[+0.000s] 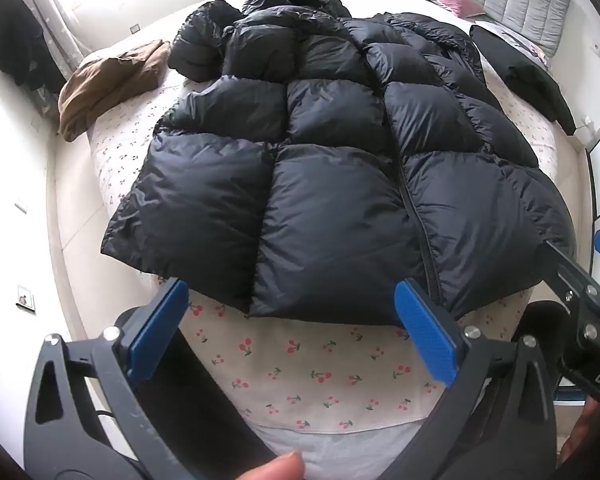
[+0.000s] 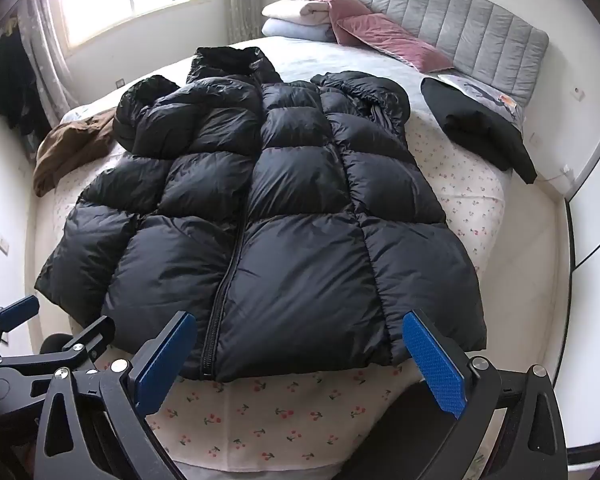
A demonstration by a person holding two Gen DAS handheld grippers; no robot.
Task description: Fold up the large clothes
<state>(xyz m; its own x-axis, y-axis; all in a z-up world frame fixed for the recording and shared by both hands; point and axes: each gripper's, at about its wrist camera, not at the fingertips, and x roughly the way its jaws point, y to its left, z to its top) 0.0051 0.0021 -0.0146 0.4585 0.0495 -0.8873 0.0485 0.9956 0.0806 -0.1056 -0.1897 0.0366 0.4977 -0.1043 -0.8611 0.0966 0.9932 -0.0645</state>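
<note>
The left gripper (image 1: 292, 328) and right gripper (image 2: 300, 354) gape wide at six o'clock, gripping nothing. The black puffer jacket (image 2: 260, 208) lies flat mid-bed (image 2: 472, 184), zipped, hem nearest, collar toward twelve.

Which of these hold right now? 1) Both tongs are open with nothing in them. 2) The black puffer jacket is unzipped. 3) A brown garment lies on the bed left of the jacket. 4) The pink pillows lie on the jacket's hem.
1) True: the left tongs and the right tongs stand wide open, short of the hem.
2) False: the black puffer jacket lies flat, front up, with its zipper closed.
3) True: the brown garment lies on the bed to the jacket's left.
4) False: the pink pillows lie by the headboard, beyond the collar.
</note>
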